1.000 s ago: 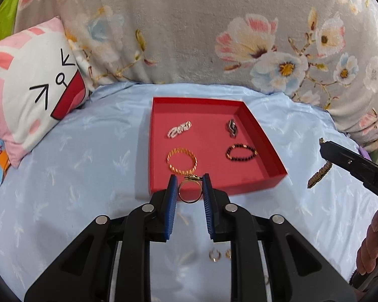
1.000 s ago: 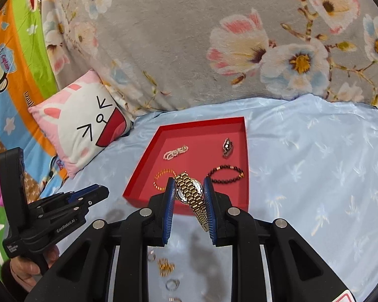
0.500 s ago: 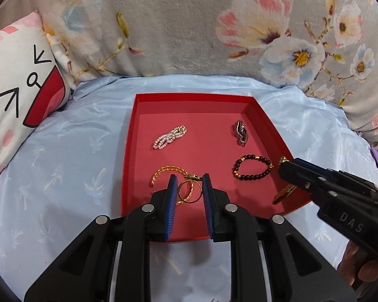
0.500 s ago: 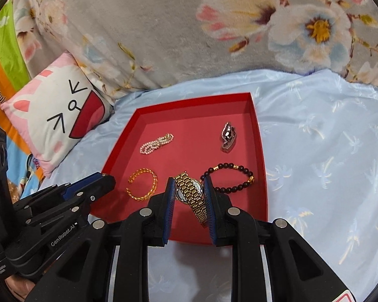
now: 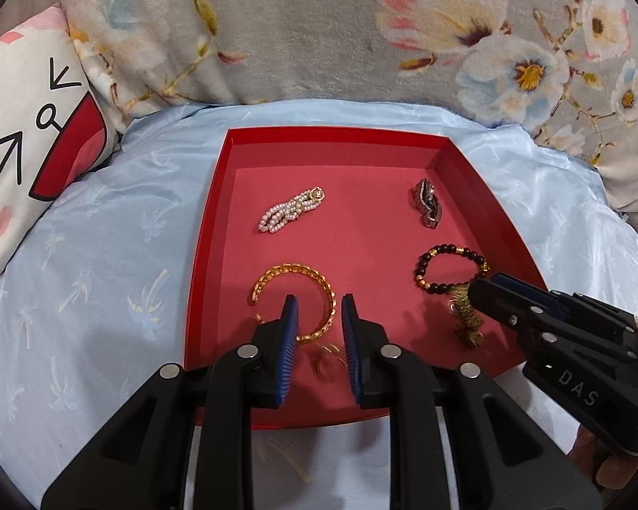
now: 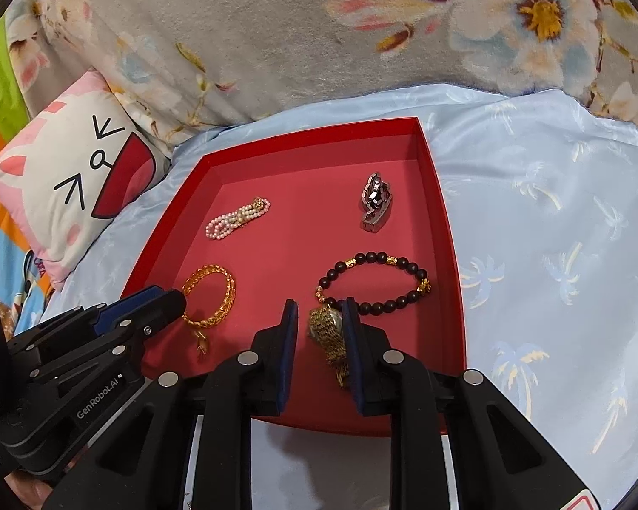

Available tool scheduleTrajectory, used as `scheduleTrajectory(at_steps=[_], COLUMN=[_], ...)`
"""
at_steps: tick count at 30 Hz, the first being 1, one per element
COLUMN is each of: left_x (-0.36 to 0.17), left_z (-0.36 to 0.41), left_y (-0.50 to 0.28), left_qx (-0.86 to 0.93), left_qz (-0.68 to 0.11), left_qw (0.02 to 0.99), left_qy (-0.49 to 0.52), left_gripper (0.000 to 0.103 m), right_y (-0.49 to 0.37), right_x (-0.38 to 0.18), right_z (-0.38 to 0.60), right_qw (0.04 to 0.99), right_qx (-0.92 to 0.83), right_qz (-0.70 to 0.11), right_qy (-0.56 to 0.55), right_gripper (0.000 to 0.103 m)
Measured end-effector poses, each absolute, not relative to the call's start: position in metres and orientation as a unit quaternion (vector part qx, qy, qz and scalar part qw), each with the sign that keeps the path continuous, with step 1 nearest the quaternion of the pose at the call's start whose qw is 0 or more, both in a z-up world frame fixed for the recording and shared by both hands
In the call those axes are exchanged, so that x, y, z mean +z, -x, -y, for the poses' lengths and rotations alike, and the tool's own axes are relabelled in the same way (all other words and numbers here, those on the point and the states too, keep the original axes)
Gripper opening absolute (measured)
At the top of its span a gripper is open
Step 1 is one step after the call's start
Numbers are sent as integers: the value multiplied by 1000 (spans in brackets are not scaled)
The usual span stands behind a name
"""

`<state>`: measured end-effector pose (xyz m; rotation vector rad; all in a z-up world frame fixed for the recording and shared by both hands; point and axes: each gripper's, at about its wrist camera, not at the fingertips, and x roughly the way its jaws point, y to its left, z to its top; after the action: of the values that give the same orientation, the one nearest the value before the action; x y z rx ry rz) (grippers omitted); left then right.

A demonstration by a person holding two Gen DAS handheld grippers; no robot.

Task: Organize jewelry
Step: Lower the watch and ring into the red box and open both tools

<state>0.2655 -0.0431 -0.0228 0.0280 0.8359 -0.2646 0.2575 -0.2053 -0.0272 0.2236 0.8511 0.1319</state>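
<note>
Jewelry pieces in red tray [image 5: 217,229]: six; tools: two.

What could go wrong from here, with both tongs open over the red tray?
1. The gold watch lies against the right tongs' pad and touches the black bead bracelet; withdrawing could drag either.
2. The small gold ring sits blurred between the left tongs' pads beside the gold chain bracelet; it may roll or snag.
3. Both tongs crowd the red tray's near edge and could collide.
</note>
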Motion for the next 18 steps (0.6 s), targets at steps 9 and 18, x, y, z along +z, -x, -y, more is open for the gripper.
scheduleTrajectory(at_steps=[9, 18], left_x=[-17, 3], left_z=[43, 42], left_y=[-258, -219], left_qx=[-107, -115], left_qz=[-389, -369], left_qw=[915, 922], left_qy=[-23, -32], left_gripper=[53, 62], right_y=[-242, -180], right_x=[-9, 17], right_z=[210, 213], right_qw=[915, 926], right_qx=[57, 60], right_qz=[-384, -359], right_qy=[-107, -102], right_gripper=[39, 42])
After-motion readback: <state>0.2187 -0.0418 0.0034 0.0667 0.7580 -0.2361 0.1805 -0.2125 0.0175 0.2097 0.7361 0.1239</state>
